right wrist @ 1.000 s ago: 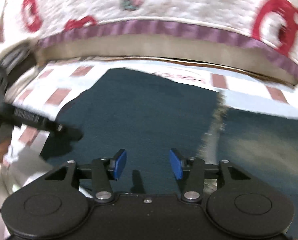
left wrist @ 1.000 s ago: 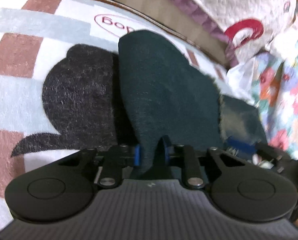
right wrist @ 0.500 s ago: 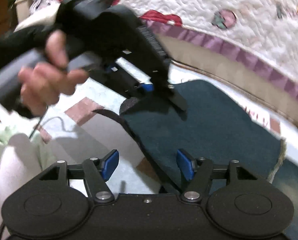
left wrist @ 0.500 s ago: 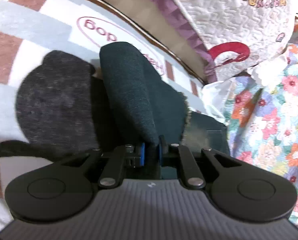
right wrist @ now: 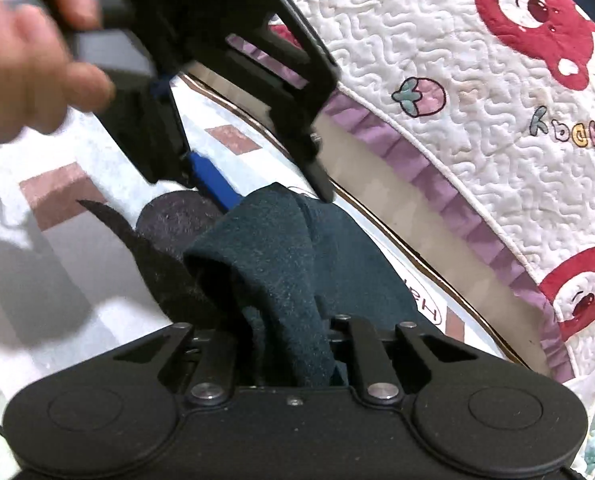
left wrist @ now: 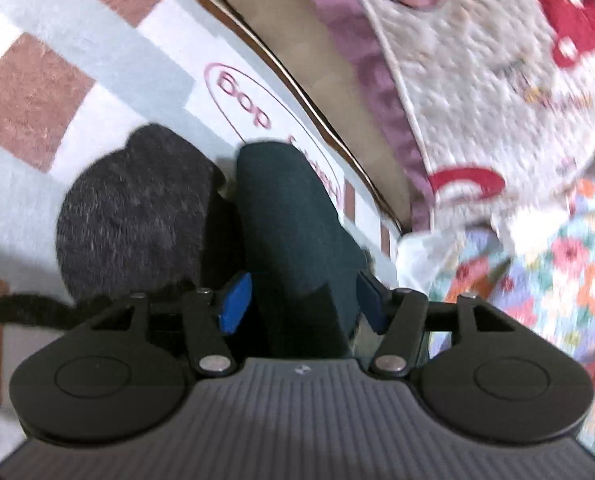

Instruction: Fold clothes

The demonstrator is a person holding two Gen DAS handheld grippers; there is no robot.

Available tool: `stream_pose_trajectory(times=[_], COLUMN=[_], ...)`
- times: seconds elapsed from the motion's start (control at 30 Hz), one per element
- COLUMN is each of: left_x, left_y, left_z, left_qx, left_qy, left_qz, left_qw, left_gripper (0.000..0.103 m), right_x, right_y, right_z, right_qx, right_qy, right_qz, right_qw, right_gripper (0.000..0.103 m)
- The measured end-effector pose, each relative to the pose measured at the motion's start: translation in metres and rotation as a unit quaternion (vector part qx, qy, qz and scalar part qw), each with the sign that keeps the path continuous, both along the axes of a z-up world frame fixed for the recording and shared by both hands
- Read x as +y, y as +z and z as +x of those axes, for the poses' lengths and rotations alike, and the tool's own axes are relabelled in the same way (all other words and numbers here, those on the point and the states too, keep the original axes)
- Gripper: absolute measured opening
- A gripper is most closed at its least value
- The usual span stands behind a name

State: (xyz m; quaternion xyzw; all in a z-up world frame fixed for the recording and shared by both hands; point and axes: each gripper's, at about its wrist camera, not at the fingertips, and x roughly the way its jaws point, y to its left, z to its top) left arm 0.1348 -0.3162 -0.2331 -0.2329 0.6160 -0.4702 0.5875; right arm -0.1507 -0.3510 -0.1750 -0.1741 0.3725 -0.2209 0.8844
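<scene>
The left claw [left wrist: 303,304] has just let go, its blue pads now wide apart around the dark green cloth [left wrist: 293,216] on the blanket [left wrist: 97,80], while the right claw [right wrist: 289,352] has clamped shut on it, taking over the fold.

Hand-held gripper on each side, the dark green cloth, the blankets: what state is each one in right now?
Left hand-held gripper: open, fingers either side of the cloth.
Right hand-held gripper: shut on the cloth.
Dark green cloth: bunched, one fold lifted.
Checked blanket: spread flat under the cloth.
White quilt: draped behind.
</scene>
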Motion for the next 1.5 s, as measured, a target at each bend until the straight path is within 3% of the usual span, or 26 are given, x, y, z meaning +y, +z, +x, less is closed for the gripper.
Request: stream_pose_trajectory(times=[0.03, 0.1, 0.2, 0.23, 0.27, 0.3, 0.4, 0.57, 0.7, 0.8, 0.9, 1.0, 1.1, 1.17, 1.27, 1.4, 1.5], left_x=[-0.005, -0.018, -0.038, -0.041, -0.045, -0.047, -0.043, -0.016, 0.022, 0.067, 0.130, 0.166, 0.159, 0.149, 0.128, 0.091, 0.101], left_y=[-0.006, -0.015, -0.024, -0.025, -0.025, -0.023, -0.010, 0.013, 0.038, 0.065, 0.111, 0.143, 0.149, 0.148, 0.152, 0.169, 0.157], left_z=[0.002, 0.004, 0.005, 0.006, 0.006, 0.005, 0.004, 0.008, 0.020, 0.039, 0.054, 0.060, 0.050, 0.041, 0.021, -0.007, 0.001], left_qx=[0.016, 0.036, 0.024, 0.009, -0.008, -0.028, -0.073, -0.108, -0.147, -0.166, -0.206, -0.228, -0.260, -0.274, -0.279, -0.312, -0.304], left_qy=[0.005, -0.008, -0.029, -0.027, -0.030, -0.041, -0.046, -0.015, 0.010, 0.038, 0.083, 0.097, 0.088, 0.084, 0.062, 0.025, 0.028], left_qz=[-0.004, -0.026, -0.016, -0.010, -0.009, -0.014, -0.011, -0.033, -0.031, -0.016, -0.010, 0.001, 0.036, 0.038, -0.002, -0.027, -0.008], left_qw=[0.9999, 0.9990, 0.9992, 0.9995, 0.9995, 0.9987, 0.9962, 0.9935, 0.9887, 0.9853, 0.9749, 0.9688, 0.9609, 0.9573, 0.9582, 0.9493, 0.9522], left_gripper=[0.059, 0.076, 0.075, 0.071, 0.054, 0.030, 0.021, 0.019, 0.019, 0.019, 0.019, 0.019, 0.019, 0.019, 0.020, 0.020, 0.020], right_x=[0.001, 0.004, 0.004, 0.002, 0.001, 0.000, 0.000, 0.013, 0.024, 0.037, 0.064, 0.076, 0.068, 0.061, 0.045, 0.023, 0.018], right_y=[0.000, -0.001, 0.001, 0.002, 0.005, 0.007, 0.013, 0.029, 0.055, 0.074, 0.100, 0.123, 0.124, 0.115, 0.105, 0.096, 0.100], right_z=[-0.001, -0.002, -0.002, -0.003, -0.003, -0.003, -0.002, 0.003, 0.014, 0.031, 0.056, 0.071, 0.075, 0.071, 0.043, 0.006, -0.002], right_qx=[-0.001, 0.001, 0.003, 0.001, 0.000, -0.001, -0.005, -0.033, -0.063, -0.097, -0.131, -0.177, -0.198, -0.201, -0.223, -0.256, -0.257], right_qy=[0.001, 0.006, 0.012, 0.012, 0.013, 0.014, 0.018, 0.024, 0.048, 0.075, 0.122, 0.176, 0.190, 0.177, 0.151, 0.119, 0.118], right_qz=[-0.001, -0.007, -0.007, -0.003, 0.001, 0.005, 0.011, -0.003, 0.038, 0.102, 0.156, 0.235, 0.314, 0.338, 0.351, 0.361, 0.334], right_qw=[1.000, 1.000, 1.000, 1.000, 1.000, 1.000, 1.000, 0.999, 0.996, 0.987, 0.971, 0.939, 0.909, 0.902, 0.897, 0.889, 0.899], right_gripper=[0.015, 0.015, 0.015, 0.015, 0.015, 0.015, 0.014, 0.014, 0.014, 0.015, 0.015, 0.015, 0.015, 0.016, 0.016, 0.016, 0.017])
